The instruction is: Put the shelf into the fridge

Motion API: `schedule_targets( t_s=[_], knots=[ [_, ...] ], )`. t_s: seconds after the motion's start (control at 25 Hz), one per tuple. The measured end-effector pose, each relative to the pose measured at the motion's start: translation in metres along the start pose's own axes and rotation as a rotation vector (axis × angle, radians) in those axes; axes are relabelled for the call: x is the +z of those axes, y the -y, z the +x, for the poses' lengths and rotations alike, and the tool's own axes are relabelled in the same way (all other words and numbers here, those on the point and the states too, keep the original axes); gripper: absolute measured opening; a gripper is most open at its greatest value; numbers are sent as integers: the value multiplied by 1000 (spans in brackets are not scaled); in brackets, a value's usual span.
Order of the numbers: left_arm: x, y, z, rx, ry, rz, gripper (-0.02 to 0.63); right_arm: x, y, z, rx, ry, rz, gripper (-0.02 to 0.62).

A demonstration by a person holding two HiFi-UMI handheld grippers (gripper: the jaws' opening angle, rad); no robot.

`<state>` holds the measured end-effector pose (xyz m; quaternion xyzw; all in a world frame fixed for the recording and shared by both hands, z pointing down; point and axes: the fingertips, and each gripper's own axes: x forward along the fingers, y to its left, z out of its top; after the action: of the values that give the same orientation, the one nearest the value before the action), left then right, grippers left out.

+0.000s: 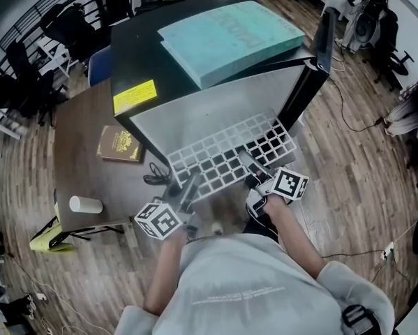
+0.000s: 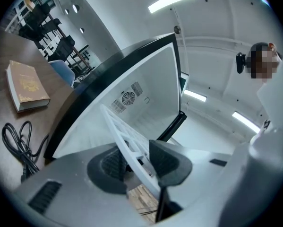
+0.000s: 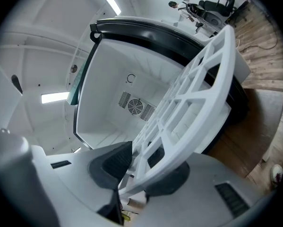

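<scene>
Nearest the person, the left gripper (image 2: 140, 163) has its dark ribbed pads spread wide. The front rim of the white plastic grid shelf (image 1: 226, 155) runs between them. A slight gap seems to show at one pad, so I judge that this gripper steadies the rim and does not clamp it. The right gripper (image 3: 141, 168) is closed on the same rim further along, its pads pressing a moulded bar from both sides. Two spaced holds on the front edge probably stop the broad, light panel from twisting while it is pushed straight in.

The shelf is a stiff lattice of square openings with a thicker border. Its far edge reaches into the open mouth of the black mini fridge (image 1: 135, 54), and the near part still juts out towards the person. Inside, the liner is smooth white plastic with a round fan vent (image 3: 135, 106) on the back wall. The door stands open at the right.

A pale teal rectangular slab (image 1: 229, 37) lies on the fridge's top, beside a yellow label (image 1: 134, 96). To the left, a brown wooden table (image 1: 76, 131) holds a brown hardback book (image 1: 120, 144), a coiled black cable (image 1: 156, 176) and a white cylinder (image 1: 86, 204).
</scene>
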<state>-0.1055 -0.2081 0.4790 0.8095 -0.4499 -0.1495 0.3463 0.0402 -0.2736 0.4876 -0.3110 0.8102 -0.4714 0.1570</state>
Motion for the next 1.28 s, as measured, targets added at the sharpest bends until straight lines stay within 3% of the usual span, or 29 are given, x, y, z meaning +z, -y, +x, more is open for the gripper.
schedule_targets(
  t_s=[0.76, 1.28],
  knots=[
    [-1, -12, 5, 14, -4, -27, 120, -1, 1, 2, -40, -6, -61, 101],
    [3, -23, 12, -19, 5, -44, 114, -3, 6, 5, -35, -4, -30, 100]
  ],
)
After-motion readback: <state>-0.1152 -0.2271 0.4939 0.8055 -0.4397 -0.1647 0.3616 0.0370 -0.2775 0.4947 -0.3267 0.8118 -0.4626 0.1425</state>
